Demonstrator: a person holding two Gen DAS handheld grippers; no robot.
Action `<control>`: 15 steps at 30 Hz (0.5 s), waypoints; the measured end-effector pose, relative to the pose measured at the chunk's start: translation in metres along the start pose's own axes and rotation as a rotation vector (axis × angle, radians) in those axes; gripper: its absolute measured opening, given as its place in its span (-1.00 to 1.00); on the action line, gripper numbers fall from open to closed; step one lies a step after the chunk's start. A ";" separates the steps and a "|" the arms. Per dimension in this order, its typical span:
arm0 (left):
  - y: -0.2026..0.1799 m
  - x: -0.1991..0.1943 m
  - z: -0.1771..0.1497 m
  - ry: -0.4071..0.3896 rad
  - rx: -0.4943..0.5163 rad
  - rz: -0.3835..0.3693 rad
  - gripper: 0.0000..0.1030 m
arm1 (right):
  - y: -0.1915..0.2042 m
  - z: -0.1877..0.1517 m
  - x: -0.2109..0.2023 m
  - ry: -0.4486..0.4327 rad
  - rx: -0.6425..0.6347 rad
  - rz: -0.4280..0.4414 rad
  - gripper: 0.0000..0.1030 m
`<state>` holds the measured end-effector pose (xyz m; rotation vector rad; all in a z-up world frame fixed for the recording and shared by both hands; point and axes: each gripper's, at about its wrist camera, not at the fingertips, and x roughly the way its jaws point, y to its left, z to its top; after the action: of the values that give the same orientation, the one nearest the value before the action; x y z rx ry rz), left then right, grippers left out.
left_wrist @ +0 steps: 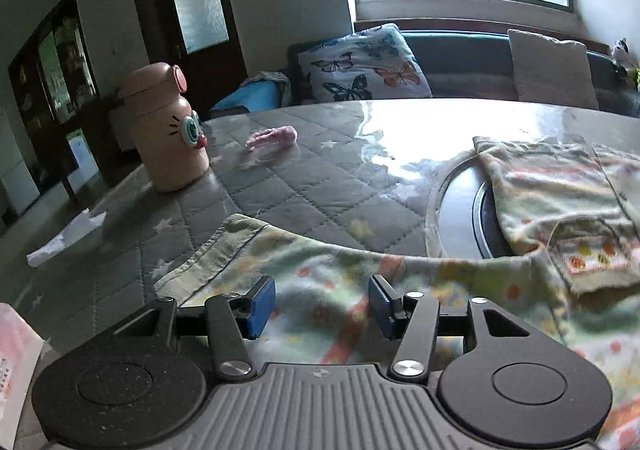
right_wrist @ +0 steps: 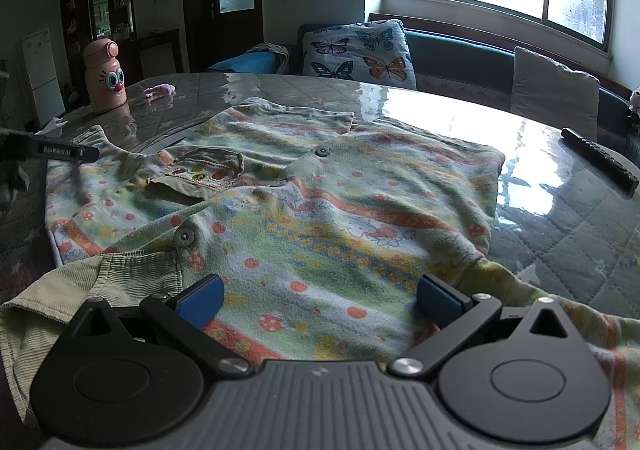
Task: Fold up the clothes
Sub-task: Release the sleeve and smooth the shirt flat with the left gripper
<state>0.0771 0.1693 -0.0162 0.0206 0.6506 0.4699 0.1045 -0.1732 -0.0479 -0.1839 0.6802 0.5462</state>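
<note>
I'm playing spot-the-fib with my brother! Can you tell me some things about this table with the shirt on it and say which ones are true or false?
1. The patterned shirt lies on the table. True.
2. The pink bottle has tipped over. False: it stands upright.
3. The left gripper is open. True.
4. The right gripper is shut on the shirt. False: it is open above it.
5. The butterfly pillow lies on the table. False: it is on the sofa behind.

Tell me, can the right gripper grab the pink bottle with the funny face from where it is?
Probably not yet. The right gripper hangs open over the near edge of the shirt, and the pink bottle stands far across the table, beyond the whole garment. Nothing blocks it; it's just distant.
</note>
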 end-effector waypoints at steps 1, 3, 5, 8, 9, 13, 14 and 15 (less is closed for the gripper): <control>0.000 -0.001 -0.002 -0.003 0.008 0.004 0.13 | 0.000 0.000 0.000 0.000 0.000 0.000 1.00; 0.001 -0.003 -0.006 -0.008 0.025 0.013 0.18 | 0.000 0.000 0.000 0.000 0.000 0.000 1.00; 0.002 -0.006 -0.010 -0.013 0.042 0.022 0.28 | 0.000 0.000 0.000 0.000 0.000 0.000 1.00; 0.004 -0.009 -0.017 -0.021 0.068 0.036 0.31 | 0.000 0.000 0.000 0.000 -0.001 0.000 1.00; 0.005 -0.010 -0.018 -0.020 0.071 0.039 0.31 | 0.000 0.000 0.000 0.000 -0.001 0.000 1.00; 0.008 -0.023 -0.015 -0.011 0.034 0.004 0.31 | 0.000 0.000 0.000 0.001 -0.004 -0.003 1.00; 0.002 -0.028 -0.014 -0.016 0.038 -0.018 0.32 | 0.000 0.000 0.000 0.001 -0.004 -0.003 1.00; -0.005 -0.032 -0.013 -0.023 0.048 -0.045 0.33 | 0.000 0.000 0.000 0.001 -0.005 -0.004 1.00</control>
<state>0.0496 0.1491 -0.0088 0.0568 0.6383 0.4099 0.1042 -0.1730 -0.0480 -0.1897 0.6792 0.5444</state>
